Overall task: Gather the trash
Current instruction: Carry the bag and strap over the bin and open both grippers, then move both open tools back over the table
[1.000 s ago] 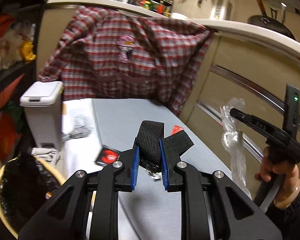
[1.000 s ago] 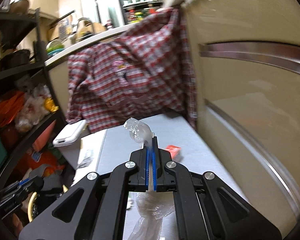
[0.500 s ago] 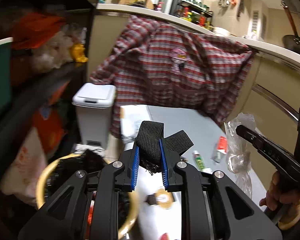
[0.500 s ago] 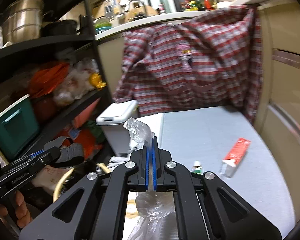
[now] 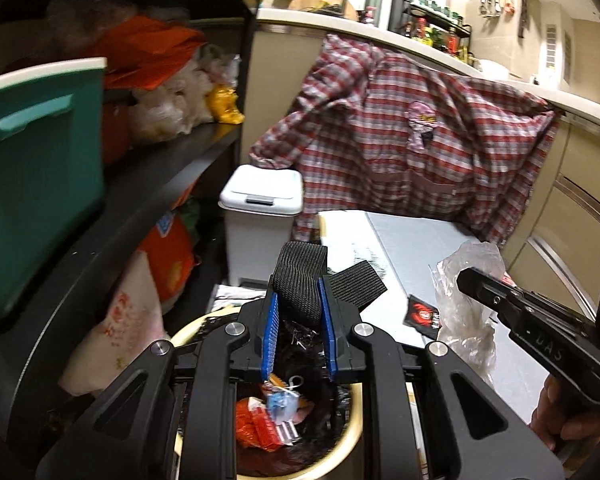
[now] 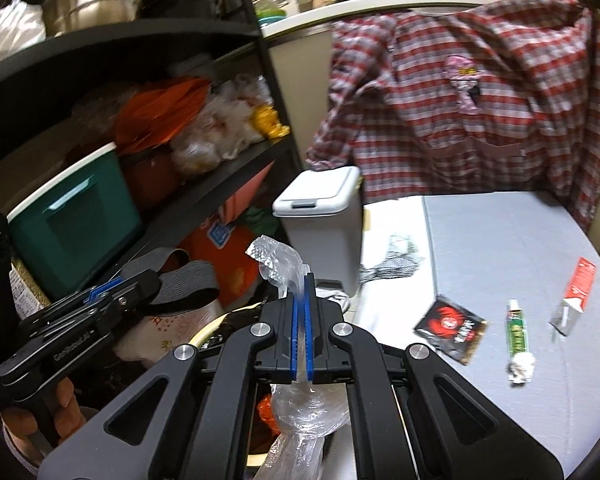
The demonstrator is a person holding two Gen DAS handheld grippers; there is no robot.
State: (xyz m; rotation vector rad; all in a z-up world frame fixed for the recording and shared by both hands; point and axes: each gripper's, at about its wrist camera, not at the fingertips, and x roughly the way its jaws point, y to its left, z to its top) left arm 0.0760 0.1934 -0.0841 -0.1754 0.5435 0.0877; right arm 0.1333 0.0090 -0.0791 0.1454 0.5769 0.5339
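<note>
My left gripper (image 5: 299, 309) is shut on a black elastic strap (image 5: 300, 280) and holds it over a round beige trash bin (image 5: 340, 444) lined with a black bag and part-filled with wrappers. My right gripper (image 6: 301, 292) is shut on a clear plastic bag (image 6: 278, 258) that hangs below the fingers, just right of the bin; it also shows in the left wrist view (image 5: 464, 308). On the grey mat (image 6: 500, 248) lie a black-and-red sachet (image 6: 450, 330), a small green tube (image 6: 518, 334) and a red-and-white box (image 6: 576, 296).
A white lidded pedal bin (image 5: 260, 216) stands behind the trash bin. A black shelf rack (image 5: 148, 184) with a teal tub (image 5: 36, 168) and bags fills the left. A plaid shirt (image 5: 412, 140) hangs over the counter. Cabinet fronts (image 5: 568, 220) run along the right.
Both grippers have swung left from over the mat to the trash bin, each still holding its item. The bin's contents have come into view under the left gripper.
</note>
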